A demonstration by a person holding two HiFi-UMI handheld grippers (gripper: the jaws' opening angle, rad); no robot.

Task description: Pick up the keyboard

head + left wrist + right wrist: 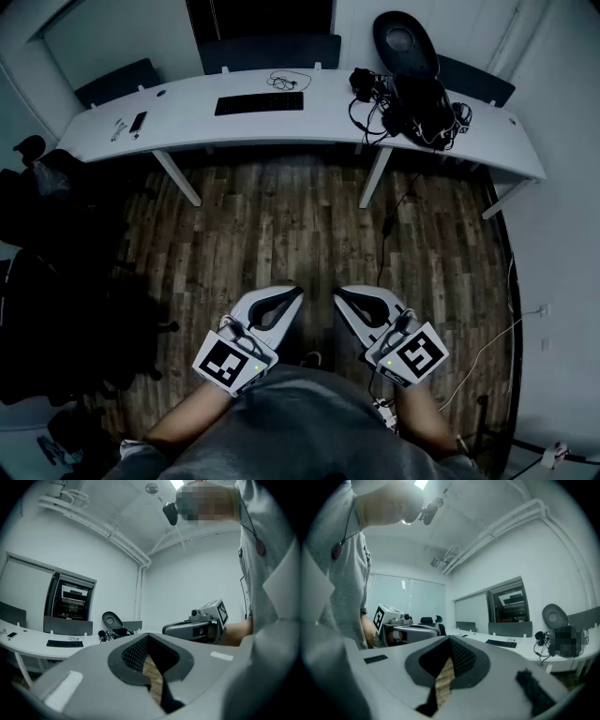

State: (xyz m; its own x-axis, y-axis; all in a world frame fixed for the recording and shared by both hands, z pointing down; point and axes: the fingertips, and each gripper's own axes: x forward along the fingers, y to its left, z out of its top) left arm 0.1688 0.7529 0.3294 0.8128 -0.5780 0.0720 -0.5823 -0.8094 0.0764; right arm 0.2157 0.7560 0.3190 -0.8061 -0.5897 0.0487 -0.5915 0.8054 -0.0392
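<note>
Well back from the surface, two grey tongs are hovering side by side, both pressed closed on nothing.

One flat black keyboard [259, 103] is lying near the middle of the long white curved surface [187, 127], well apart from both tongs. The left tongs [296, 292] and the right tongs [339, 292] are pointing level toward it above the brown wood-plank floor [281, 225]. Each is carrying one marker cube and each is being held by one bare forearm. In both gripper views the jaws are meeting tip to tip with only floor showing through the gap. One small black phone [138, 121] is lying near the surface's left end, one thin coiled cable [287, 82] is resting just behind the keyboard, and one tangle of black cables and gear [412, 108] is sitting toward the right. Three dark panels are standing along the far edge.
</note>
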